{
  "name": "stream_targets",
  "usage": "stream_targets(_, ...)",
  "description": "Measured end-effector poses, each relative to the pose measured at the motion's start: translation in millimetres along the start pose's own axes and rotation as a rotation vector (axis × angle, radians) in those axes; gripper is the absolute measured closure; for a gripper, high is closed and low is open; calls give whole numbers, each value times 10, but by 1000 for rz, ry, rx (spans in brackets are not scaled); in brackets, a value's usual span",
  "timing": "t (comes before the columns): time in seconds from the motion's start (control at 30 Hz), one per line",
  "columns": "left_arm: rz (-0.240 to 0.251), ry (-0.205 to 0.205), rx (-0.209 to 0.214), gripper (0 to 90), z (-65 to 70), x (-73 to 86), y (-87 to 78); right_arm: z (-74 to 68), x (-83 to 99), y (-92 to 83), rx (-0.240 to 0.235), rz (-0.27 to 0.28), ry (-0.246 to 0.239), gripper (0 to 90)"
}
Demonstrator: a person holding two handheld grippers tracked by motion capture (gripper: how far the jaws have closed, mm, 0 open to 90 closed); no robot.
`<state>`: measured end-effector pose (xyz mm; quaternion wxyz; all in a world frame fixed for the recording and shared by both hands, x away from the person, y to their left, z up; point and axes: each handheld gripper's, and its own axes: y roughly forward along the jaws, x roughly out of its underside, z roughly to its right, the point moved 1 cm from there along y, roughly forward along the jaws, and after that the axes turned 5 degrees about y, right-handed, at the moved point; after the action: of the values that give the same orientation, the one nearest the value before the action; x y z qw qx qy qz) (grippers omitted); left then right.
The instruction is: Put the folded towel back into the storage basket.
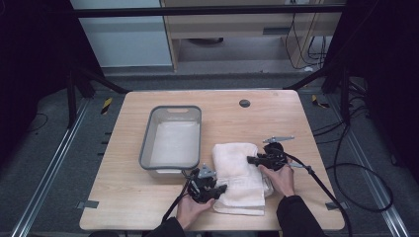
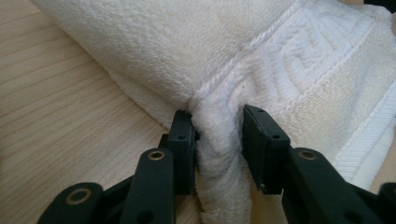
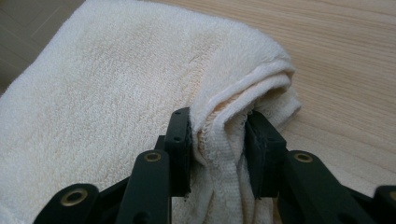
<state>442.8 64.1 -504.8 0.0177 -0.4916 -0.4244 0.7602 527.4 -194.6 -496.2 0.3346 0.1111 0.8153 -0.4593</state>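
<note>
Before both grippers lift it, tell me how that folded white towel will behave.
The towel will probably sag between the two grips: its terry bunches softly in the left gripper and right gripper. The loose folded layers may slide apart or unfold. It looks light and unlikely to slip from the pads.

place: lab | signs: metal frame point(image 1: 207, 10), floor rails point(image 1: 49, 168), loose cables point(image 1: 356, 168), bare wooden table point(image 1: 276, 118)
</note>
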Motion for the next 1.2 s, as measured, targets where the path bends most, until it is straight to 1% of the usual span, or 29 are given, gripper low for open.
stream_targets(0.1,-1,-3,1,704,-6,-4,-6,-3,0,-5,2,5,-1,674)
stream_targets(0.27,7,-7,0,747,-7,-5,-25,-25,-7,-44,3,23,3,694)
stream_targets(0.37,13,-16,3,755,2,-4,-31,-29,-11,-61,2,29,3,698)
stream_targets(0.43,18,-7,4,763,-9,-7,-47,-37,-14,-76,-1,33,6,700)
stream_targets(0.53,29,-19,19,769,-24,-15,-77,-50,-25,-128,-9,45,4,703)
stream_targets(0.6,32,-19,22,770,-22,-17,-89,-54,-29,-145,-12,49,2,704)
stream_targets(0.8,59,-1,23,773,9,-55,-187,-96,-45,-286,-32,81,-1,707)
stream_targets(0.83,59,-1,23,773,9,-55,-187,-96,-45,-286,-32,81,-1,707)
stream_targets(0.93,75,-1,26,774,13,-78,-240,-127,-55,-379,-47,106,0,708)
stream_targets(1.0,81,1,27,774,16,-87,-259,-138,-60,-403,-49,113,-4,708)
stream_targets(1.1,100,20,23,774,35,-123,-331,-191,-93,-488,-51,141,-25,708)
stream_targets(1.2,110,25,22,774,42,-139,-368,-219,-113,-535,-58,158,-30,708)
